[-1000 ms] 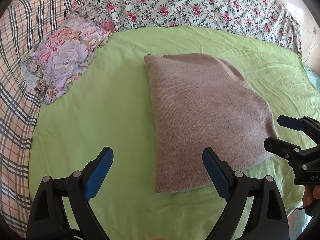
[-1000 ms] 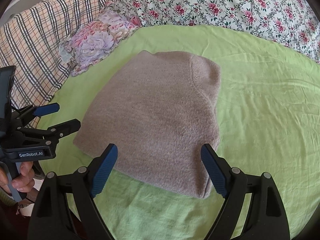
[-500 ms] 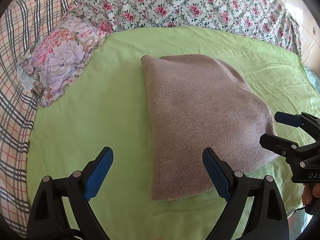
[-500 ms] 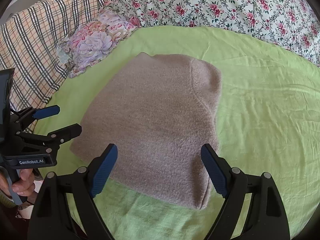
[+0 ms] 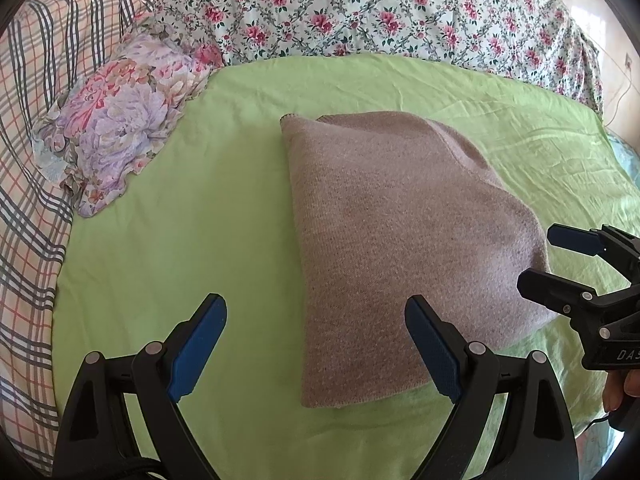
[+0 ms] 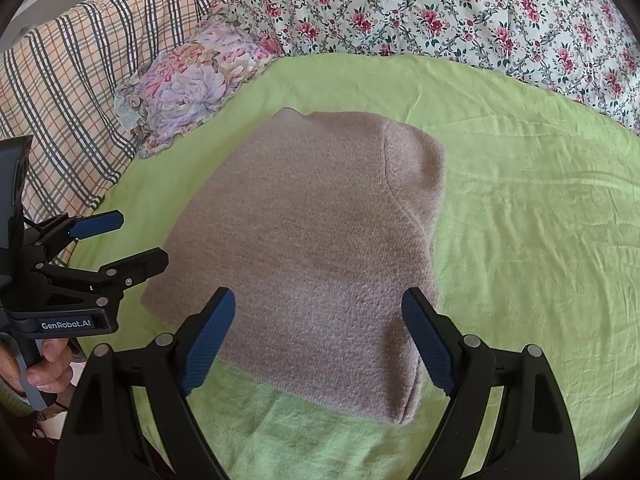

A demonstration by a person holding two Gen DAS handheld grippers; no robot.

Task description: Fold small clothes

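A taupe knitted garment (image 5: 404, 248) (image 6: 320, 248) lies folded into a rough rectangle on the green sheet (image 5: 180, 260) (image 6: 532, 240). My left gripper (image 5: 316, 344) hovers open above the garment's near left corner, with nothing between its blue pads. Seen from the right wrist, the left gripper (image 6: 132, 236) sits just off the garment's left edge. My right gripper (image 6: 318, 336) is open over the garment's near edge, holding nothing. It shows in the left wrist view as the right gripper (image 5: 560, 258) beside the garment's right corner.
A lilac floral cushion (image 5: 116, 128) (image 6: 188, 84) lies at the back left. A plaid blanket (image 5: 28, 160) (image 6: 72, 76) runs along the left side. A rose-print quilt (image 5: 380, 12) (image 6: 460, 12) borders the far edge. A hand (image 6: 44, 364) grips the left tool's handle.
Both views have drifted slightly, so the garment sits a little lower in them. The garment keeps its shape and both grippers stay open.
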